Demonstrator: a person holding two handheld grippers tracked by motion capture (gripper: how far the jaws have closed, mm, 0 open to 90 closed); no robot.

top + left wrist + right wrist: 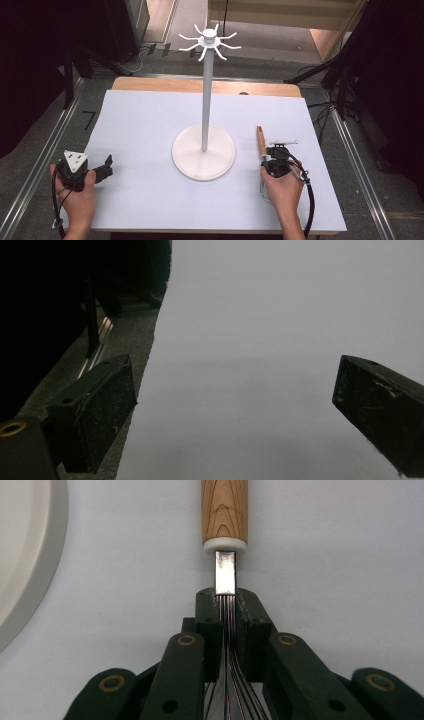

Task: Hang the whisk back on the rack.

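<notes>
A whisk with a wooden handle (261,140) lies on the white table cover (150,200), right of the white hook stand (205,95), handle pointing away from me. My right gripper (265,159) is shut on the whisk's wires just below the metal collar. In the right gripper view the jaws (227,602) pinch the wires (228,630), and the handle (225,510) runs straight ahead. My left gripper (106,167) rests at the table's left edge, open and holding nothing, with bare cover between its jaws (235,405).
The stand has a round base (203,152) at mid-table and a ring of hooks (210,40) on top. Its base edge (20,555) lies left of the whisk. Grey floor and metal rails (40,165) flank the table. Dark tripods stand behind.
</notes>
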